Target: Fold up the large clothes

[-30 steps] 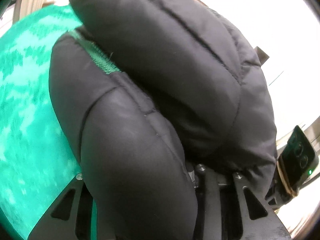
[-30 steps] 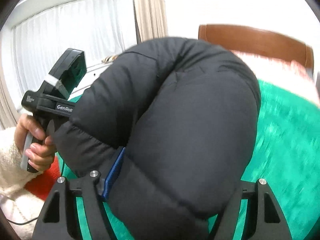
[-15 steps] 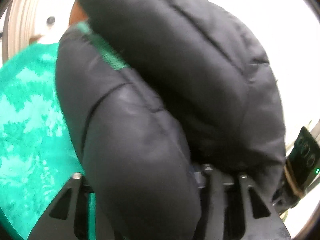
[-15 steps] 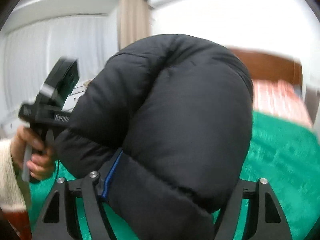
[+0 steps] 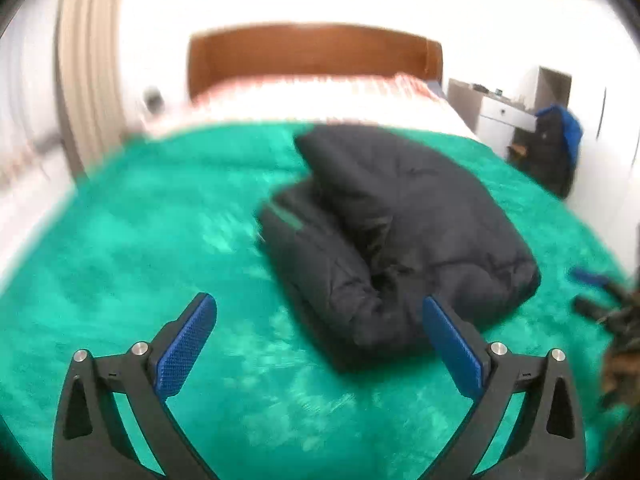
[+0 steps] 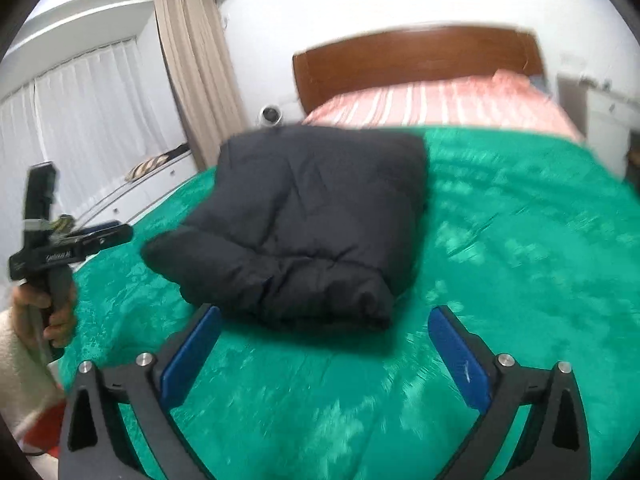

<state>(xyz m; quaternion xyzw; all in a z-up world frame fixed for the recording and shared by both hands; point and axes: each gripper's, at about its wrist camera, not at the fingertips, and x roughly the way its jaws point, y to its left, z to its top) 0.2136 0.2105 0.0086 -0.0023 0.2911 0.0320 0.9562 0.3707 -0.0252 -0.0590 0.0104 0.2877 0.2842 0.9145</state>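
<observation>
In the left wrist view, beige curtains (image 5: 90,80) hang at the upper left. Along the bottom, the left claw (image 5: 320,340) stands wide; its jaws have just been opening and nothing is between them but green blanket (image 5: 120,260). The folded black puffer jacket (image 5: 400,232) lies on that blanket, centre to right of centre, its near corner just past the right blue pad (image 5: 452,348). Behind it are striped bedding and a brown headboard (image 5: 316,56). A white dresser (image 5: 504,120) sits at the upper right, and the right edge is too blurred to read.

In the right wrist view, a hand (image 6: 56,312) at the left edge grips the handle of the left claw (image 6: 100,236), held above the blanket's edge, apart from the jacket. White sheer curtains (image 6: 80,128) fill the upper left. The jacket (image 6: 312,220) sits left of centre as a squarish bundle, thick folded edge nearest. The right claw (image 6: 324,344) at the bottom is spread wide, jaws just opened and empty, with the jacket's edge just beyond the left pad (image 6: 192,356). Green blanket (image 6: 520,240) covers the right.
</observation>
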